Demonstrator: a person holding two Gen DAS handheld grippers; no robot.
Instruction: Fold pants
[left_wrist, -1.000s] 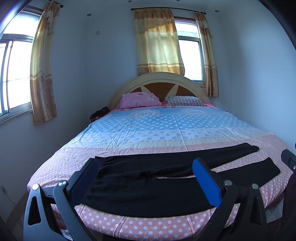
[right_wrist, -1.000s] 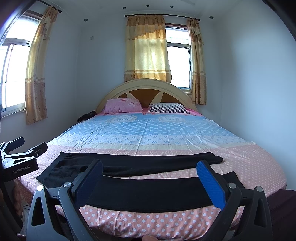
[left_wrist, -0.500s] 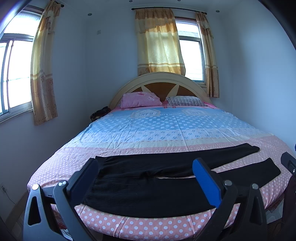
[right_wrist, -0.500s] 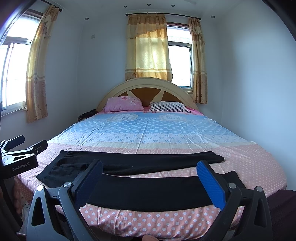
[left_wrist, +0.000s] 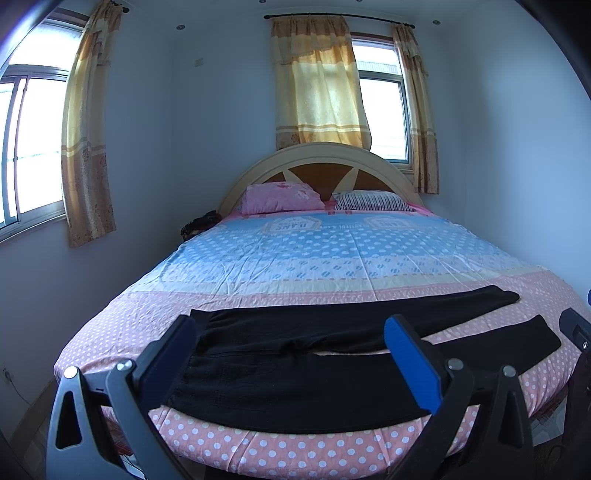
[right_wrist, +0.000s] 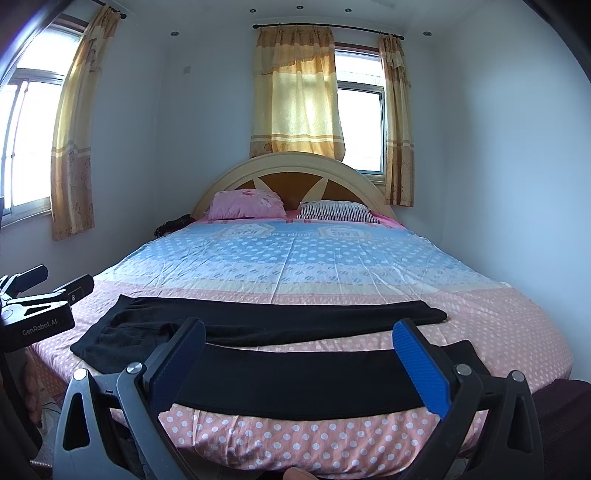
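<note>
While the black pants (left_wrist: 332, 369) lie spread unfolded across the bed (left_wrist: 332, 258), both our tongs, left (left_wrist: 295, 354) and right (right_wrist: 306, 358), hover open and empty; every fold remains.

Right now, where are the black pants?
In both wrist views the black pants lie flat across the foot of the bed, waistband at the left, legs running right, just beyond both open grippers.

a: where does the light come from?
b: daylight through the back window (left_wrist: 382, 118) and the side window (right_wrist: 26, 140), both blown out white. the curtains (right_wrist: 299, 92) glow yellow.
a: sharp?
b: mostly. a cool blue cast, fisheye bending at the edges, dark corners. the black pants (left_wrist: 332, 365) show almost no detail.
</note>
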